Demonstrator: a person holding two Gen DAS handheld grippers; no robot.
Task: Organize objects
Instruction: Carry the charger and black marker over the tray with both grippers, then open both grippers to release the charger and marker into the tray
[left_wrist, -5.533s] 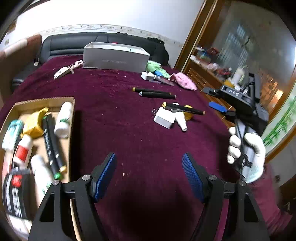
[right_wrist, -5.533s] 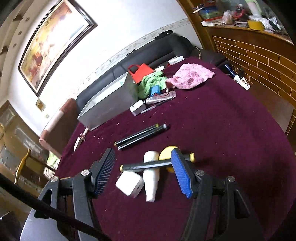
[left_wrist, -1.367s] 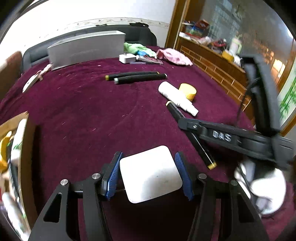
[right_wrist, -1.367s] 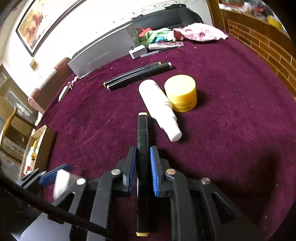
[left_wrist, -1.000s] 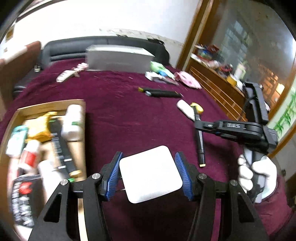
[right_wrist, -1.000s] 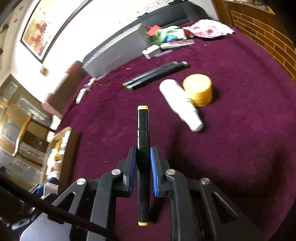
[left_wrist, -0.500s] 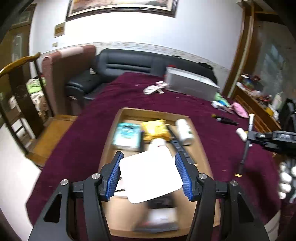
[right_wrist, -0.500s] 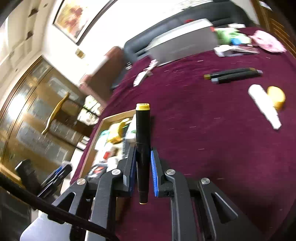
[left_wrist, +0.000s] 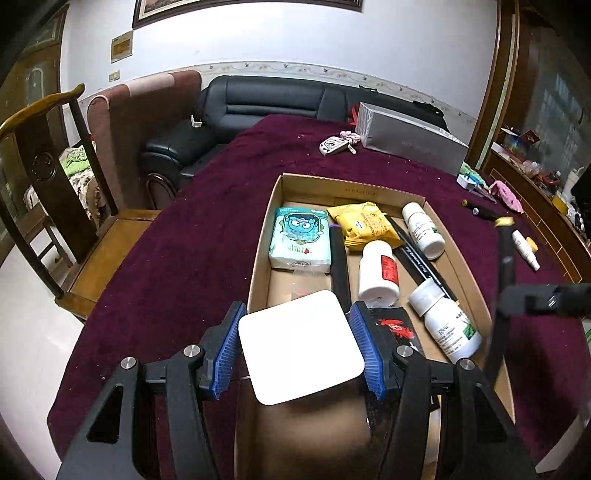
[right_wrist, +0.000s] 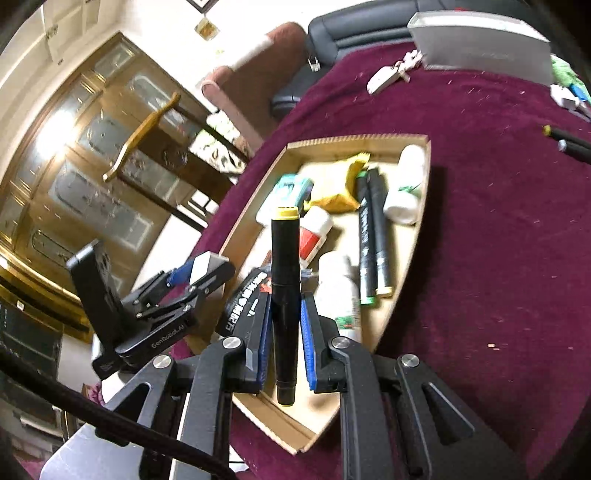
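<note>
My left gripper (left_wrist: 297, 349) is shut on a white square charger block (left_wrist: 300, 345), held over the near end of an open cardboard box (left_wrist: 343, 186). The box holds a teal tissue pack (left_wrist: 300, 238), a yellow snack bag (left_wrist: 365, 223), white bottles (left_wrist: 378, 273), black markers and a black packet. My right gripper (right_wrist: 283, 326) is shut on a black marker with yellow caps (right_wrist: 284, 299), upright above the box (right_wrist: 354, 142). In the right wrist view the left gripper (right_wrist: 195, 271) with the charger hangs at the box's left rim. The marker (left_wrist: 504, 258) also shows at the right of the left wrist view.
The box lies on a maroon tablecloth (left_wrist: 207, 206). A silver carton (left_wrist: 406, 142) and keys (left_wrist: 334, 142) sit at the far end. Two black markers (right_wrist: 565, 142), a white spray bottle (left_wrist: 524, 249) and a pink cloth (left_wrist: 506, 194) lie to the right. A wooden chair (left_wrist: 48, 173) stands off the left edge.
Both grippers have swung left from the loose items to above the box, each keeping its load. The box now lies directly ahead in both views.
</note>
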